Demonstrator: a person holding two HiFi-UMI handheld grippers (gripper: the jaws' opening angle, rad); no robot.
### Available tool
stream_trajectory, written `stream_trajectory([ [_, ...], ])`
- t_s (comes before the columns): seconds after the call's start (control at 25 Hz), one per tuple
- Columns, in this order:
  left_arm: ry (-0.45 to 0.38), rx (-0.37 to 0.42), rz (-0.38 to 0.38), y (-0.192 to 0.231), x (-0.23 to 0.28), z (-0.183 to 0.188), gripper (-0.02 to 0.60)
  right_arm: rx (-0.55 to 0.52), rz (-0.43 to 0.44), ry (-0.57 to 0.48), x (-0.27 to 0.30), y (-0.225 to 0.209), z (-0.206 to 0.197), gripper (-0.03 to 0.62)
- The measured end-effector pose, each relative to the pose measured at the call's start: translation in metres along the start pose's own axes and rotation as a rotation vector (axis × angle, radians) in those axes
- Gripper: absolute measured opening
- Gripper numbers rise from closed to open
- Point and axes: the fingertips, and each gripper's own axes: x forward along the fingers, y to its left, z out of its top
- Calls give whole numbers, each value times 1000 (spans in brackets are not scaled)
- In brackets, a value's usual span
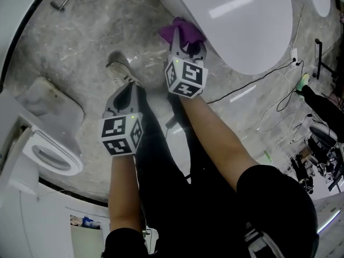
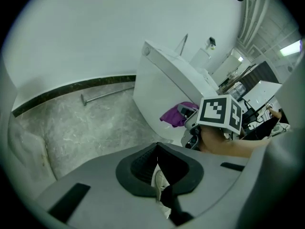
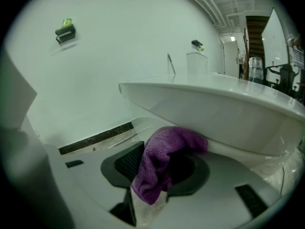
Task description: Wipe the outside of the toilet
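Observation:
The white toilet (image 1: 242, 26) fills the top of the head view; its bowl's outside also shows in the left gripper view (image 2: 157, 89) and the right gripper view (image 3: 228, 109). A purple cloth (image 1: 181, 32) is pressed against the bowl's lower side. My right gripper (image 1: 185, 50) is shut on this cloth (image 3: 164, 151), which drapes over its jaws (image 3: 159, 168). From the left I see the same cloth (image 2: 175, 114) and the right gripper (image 2: 190, 120) at the bowl. My left gripper (image 1: 122, 98) hangs lower left, away from the toilet, jaws (image 2: 157, 151) shut on nothing.
The person's shoe (image 1: 119, 69) stands on the grey marble floor just ahead of the left gripper. A second toilet (image 1: 54, 155) sits at the left. A metal rod (image 2: 105, 95) lies by the wall's dark baseboard. Cables (image 1: 269, 90) and equipment (image 1: 322, 144) crowd the right.

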Motion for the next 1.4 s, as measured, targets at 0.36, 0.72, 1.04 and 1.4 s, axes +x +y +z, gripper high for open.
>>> stream_trajectory([
  [0.36,34,109,-68,41,-2,45,8,22,-101,-42,40,33,34,122],
  [0.72,32,130,-119,69,-5,81,8,28,-148,-41,68,57,55,106],
  [1.04,51,127,-121,106,-3,97,9,27,-164,-74,98,88,78,106],
  [1.4,37,108,-115,143,4,126,9,35,-164,-99,130,117,99,106],
])
